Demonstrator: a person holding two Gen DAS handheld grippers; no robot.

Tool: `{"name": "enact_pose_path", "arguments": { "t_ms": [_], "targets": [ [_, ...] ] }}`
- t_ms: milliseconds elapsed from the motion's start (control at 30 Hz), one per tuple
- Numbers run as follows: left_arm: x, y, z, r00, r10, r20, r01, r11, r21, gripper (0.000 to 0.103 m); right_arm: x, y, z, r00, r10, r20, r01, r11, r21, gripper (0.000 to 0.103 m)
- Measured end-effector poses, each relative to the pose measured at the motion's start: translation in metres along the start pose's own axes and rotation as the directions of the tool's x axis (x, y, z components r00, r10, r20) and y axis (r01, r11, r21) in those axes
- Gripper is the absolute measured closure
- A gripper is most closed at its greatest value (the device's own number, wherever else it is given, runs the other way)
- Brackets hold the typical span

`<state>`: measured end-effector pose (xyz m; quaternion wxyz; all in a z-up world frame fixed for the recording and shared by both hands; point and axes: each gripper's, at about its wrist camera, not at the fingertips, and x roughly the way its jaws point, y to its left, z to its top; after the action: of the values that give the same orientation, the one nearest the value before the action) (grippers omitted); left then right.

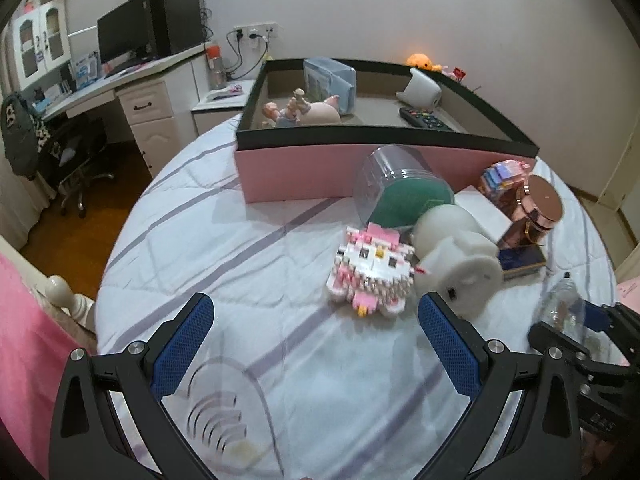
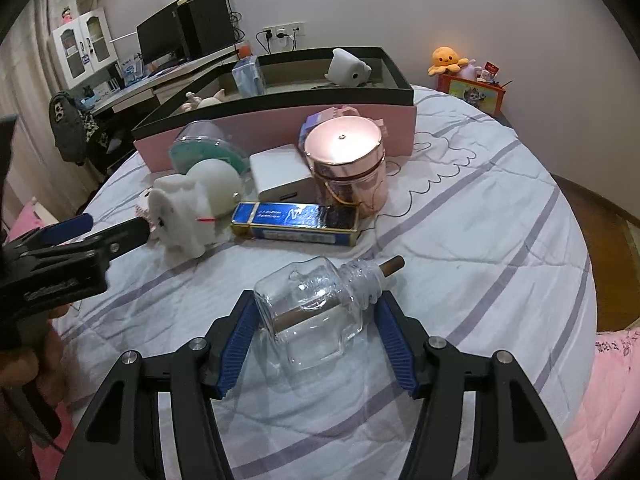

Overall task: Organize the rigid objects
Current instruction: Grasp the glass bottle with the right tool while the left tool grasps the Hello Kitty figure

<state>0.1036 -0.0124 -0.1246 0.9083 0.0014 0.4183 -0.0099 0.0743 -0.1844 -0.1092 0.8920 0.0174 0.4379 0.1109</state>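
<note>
A white quilt with lilac stripes (image 2: 480, 216) covers the bed, its far edges bent away by the lens. On it stands a large pink box with a dark rim (image 1: 304, 176). Inside lie a doll figurine (image 1: 288, 110), a pale blue pouch (image 1: 330, 80), a remote control (image 1: 424, 118) and a white cylindrical gadget (image 1: 420, 90); the near wall hides the box floor in the right wrist view.

In front of the box lies a cluster: a clear round tub with a green lining (image 1: 400, 188) tipped on its side, a copper-coloured canister (image 2: 346, 164) standing upright, a white flat box (image 2: 280, 176) partly behind it, a blue carton (image 2: 296, 220), a white foam toy (image 2: 192, 208), a pink-and-white brick cat figure (image 1: 368, 272), and a small brick model (image 1: 504, 174) half hidden by the canister.

The clear glass bottle (image 2: 312, 308) lies on its side on the quilt, nearest the cameras, neck pointing right, something dark inside, possibly a rolled stick.

The right gripper (image 2: 316, 320), angled downward, brackets this bottle; its left pad appears to touch the base, while the right pad sits just beside the neck, so a firm grip is uncertain.

The left gripper (image 1: 316, 340), also tilted down, stands wide apart over bare quilt, near the cat figure, holding nothing.
</note>
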Motion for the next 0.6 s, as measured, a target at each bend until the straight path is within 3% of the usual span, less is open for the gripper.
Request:
{"name": "enact_pose_path", "arguments": {
  "t_ms": [233,267,300,333,367,600],
  "targets": [
    [0.027,-0.006,0.013,0.999,-0.002,-0.052,0.004,0.999,0.041,0.004,0.004,-0.002,0.005,1.000,-0.007,0.001,0.007,1.000,0.000,0.042],
    [0.027,-0.007,0.014,0.999,-0.024,-0.049,0.026,0.999,0.047,0.014,0.004,-0.002,0.006,1.000,-0.008,0.001,0.008,1.000,-0.001,0.042],
    [0.028,-0.008,0.015,0.998,-0.045,-0.046,0.048,0.997,0.053,0.033,0.004,-0.002,0.006,1.000,-0.008,0.001,0.008,1.000,-0.003,0.042],
    [0.027,-0.009,0.015,0.998,-0.057,-0.042,0.059,0.997,0.057,0.043,0.004,-0.002,0.007,1.000,-0.009,0.000,0.009,1.000,-0.006,0.042],
    [0.025,-0.010,0.015,0.997,-0.064,-0.034,0.066,0.996,0.059,0.059,0.004,-0.002,0.007,1.000,-0.008,-0.001,0.008,1.000,-0.007,0.042],
    [0.010,-0.001,0.010,0.993,-0.116,-0.021,0.116,0.993,0.011,0.059,-0.007,-0.004,0.008,1.000,0.002,0.012,-0.002,1.000,0.000,0.042]
  ]
}}
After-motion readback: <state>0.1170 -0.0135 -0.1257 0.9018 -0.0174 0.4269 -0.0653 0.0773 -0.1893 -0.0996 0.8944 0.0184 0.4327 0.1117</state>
